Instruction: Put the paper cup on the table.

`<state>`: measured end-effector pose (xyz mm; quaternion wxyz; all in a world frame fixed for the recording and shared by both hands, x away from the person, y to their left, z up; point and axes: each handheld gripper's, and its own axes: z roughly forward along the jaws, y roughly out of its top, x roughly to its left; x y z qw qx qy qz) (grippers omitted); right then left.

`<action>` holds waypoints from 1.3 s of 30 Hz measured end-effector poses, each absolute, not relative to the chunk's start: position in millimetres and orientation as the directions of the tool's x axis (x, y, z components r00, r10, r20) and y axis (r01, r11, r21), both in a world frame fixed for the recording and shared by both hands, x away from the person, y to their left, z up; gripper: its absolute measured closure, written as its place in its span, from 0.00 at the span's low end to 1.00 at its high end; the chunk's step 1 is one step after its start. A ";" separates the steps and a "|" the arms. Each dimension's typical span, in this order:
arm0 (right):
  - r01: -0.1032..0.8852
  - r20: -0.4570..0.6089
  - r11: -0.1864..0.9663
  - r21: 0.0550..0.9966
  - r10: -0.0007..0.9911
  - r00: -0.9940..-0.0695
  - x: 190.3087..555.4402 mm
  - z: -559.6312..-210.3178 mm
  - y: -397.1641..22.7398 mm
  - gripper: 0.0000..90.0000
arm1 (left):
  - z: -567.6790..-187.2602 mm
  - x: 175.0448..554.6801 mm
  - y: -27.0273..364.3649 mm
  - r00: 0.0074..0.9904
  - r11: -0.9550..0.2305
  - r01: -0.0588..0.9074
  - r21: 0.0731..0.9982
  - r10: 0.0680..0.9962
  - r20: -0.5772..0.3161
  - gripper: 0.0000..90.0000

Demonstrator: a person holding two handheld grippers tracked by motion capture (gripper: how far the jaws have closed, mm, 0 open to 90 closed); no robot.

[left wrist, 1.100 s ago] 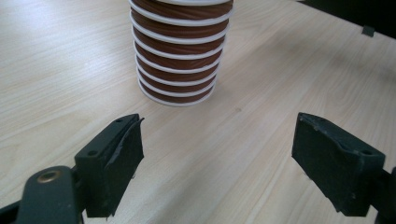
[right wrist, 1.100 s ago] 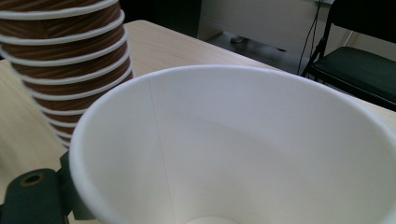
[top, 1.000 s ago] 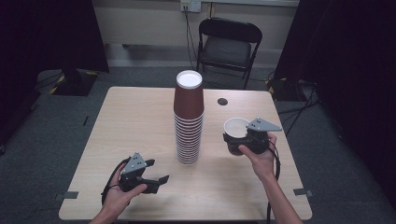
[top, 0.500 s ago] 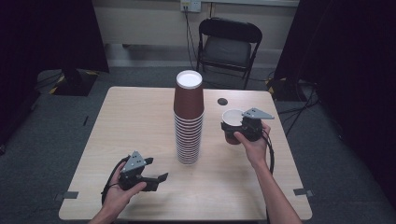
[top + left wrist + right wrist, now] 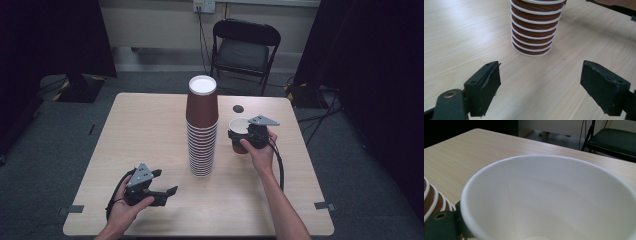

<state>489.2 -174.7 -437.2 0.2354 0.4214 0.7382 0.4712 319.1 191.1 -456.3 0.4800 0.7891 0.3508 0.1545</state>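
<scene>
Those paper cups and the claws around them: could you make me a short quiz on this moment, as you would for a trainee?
1. True or false: the left claw is gripping a cup.
2. What does the right claw hold? A) a lid B) a single cup C) the whole stack
3. Fill in: the cup stack stands on the ____.

Key:
1. False; its jaws stand wide open above bare table, short of the stack.
2. B, held upright, to the right of the stack.
3. Table.
</scene>
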 end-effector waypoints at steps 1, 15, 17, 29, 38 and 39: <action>0.400 0.050 0.201 0.894 0.844 -0.534 489.2 -437.2 -174.7 0.11 | -456.3 319.1 191.1 0.706 -0.293 0.405 0.866 0.702 -0.093 0.18; 0.407 0.076 0.190 0.894 0.829 -0.554 490.8 -458.3 -169.1 0.11 | -457.6 320.5 192.7 0.697 -0.287 0.415 0.863 0.711 -0.099 0.18; 0.403 0.071 0.195 0.894 0.828 -0.557 489.5 -458.3 -169.2 0.11 | -457.6 320.8 193.1 0.694 -0.285 0.420 0.862 0.712 -0.102 0.18; 0.412 0.061 0.213 0.886 0.827 -0.559 472.9 -462.0 -177.0 0.10 | -455.5 319.8 193.2 0.706 -0.267 0.402 0.876 0.700 -0.110 0.18; 0.418 0.065 0.214 0.883 0.826 -0.560 469.4 -466.1 -175.5 0.10 | -455.7 319.8 194.3 0.701 -0.275 0.402 0.873 0.706 -0.101 0.18; 0.421 0.064 0.216 0.881 0.827 -0.558 469.2 -466.2 -175.4 0.10 | -455.8 319.7 194.0 0.702 -0.275 0.403 0.873 0.705 -0.102 0.18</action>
